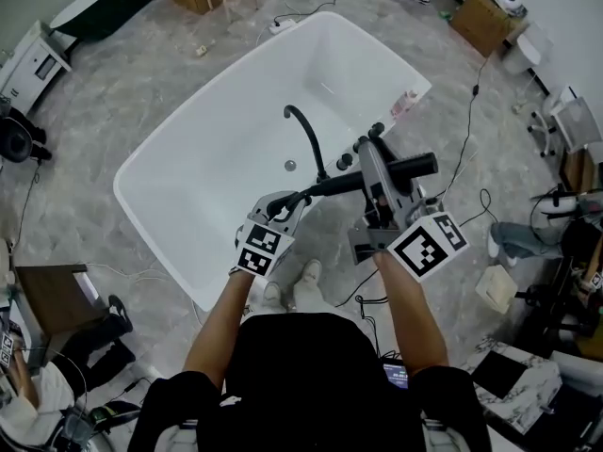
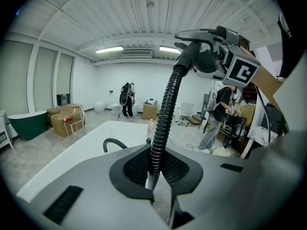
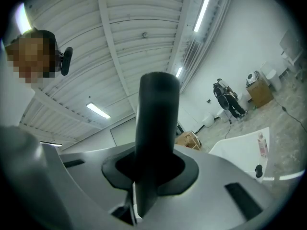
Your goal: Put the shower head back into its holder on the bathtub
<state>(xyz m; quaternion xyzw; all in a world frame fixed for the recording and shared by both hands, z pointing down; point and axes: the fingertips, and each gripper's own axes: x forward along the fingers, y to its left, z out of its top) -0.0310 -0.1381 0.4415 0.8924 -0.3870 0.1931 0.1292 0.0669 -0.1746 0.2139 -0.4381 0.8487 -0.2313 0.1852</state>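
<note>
Shower head (image 1: 415, 166) not parked yet, both grippers busy
L gripper (image 1: 287, 203) is clamped nearly closed on the black hose (image 2: 165, 114), R gripper (image 1: 378, 171) squeezes the shower head's handle, w/ it held in the air by the bathtub (image 1: 188, 177) near rim, next to the faucet (image 1: 306, 135).

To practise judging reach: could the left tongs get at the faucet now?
Likely yes for reach: the faucet stands just past the left tongs, nothing between them. But the tongs are shut on the hose, so gripping it means letting go first.
</note>
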